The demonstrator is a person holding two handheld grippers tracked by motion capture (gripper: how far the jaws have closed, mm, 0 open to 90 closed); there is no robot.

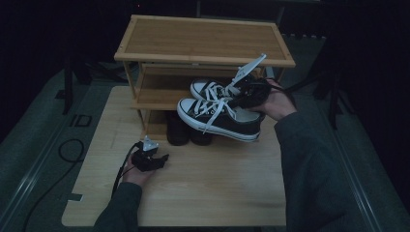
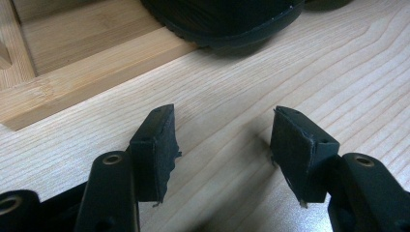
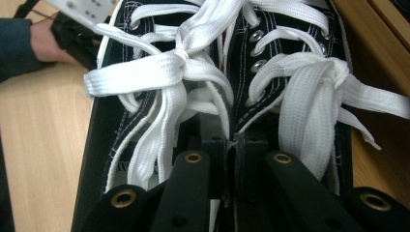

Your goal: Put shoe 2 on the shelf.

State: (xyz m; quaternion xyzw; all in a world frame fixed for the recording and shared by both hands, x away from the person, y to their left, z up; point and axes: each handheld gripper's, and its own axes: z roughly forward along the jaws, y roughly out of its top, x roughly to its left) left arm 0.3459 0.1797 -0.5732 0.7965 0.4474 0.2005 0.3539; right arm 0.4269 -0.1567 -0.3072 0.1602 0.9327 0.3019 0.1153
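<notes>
A pair of black sneakers [image 1: 220, 121] with white laces hangs above the table in front of a wooden shoe rack [image 1: 203, 38]. My right gripper [image 1: 247, 94] is shut on the inner collars of both shoes, pinching them together. In the right gripper view the jaws [image 3: 235, 145] meet on the two collars, with one sneaker [image 3: 145, 96] on each side and the other sneaker [image 3: 300, 72] beside the rack. My left gripper [image 1: 162, 159] rests low over the table at the front left. It is open [image 2: 222, 140] with nothing between its pads.
Two dark shoes [image 1: 186, 133] stand on the rack's bottom level, and one toe [image 2: 227, 19] lies just ahead of the left gripper. The rack's base rail [image 2: 96, 63] runs across beside it. The light wooden table [image 1: 217, 193] ends near the person's sleeves.
</notes>
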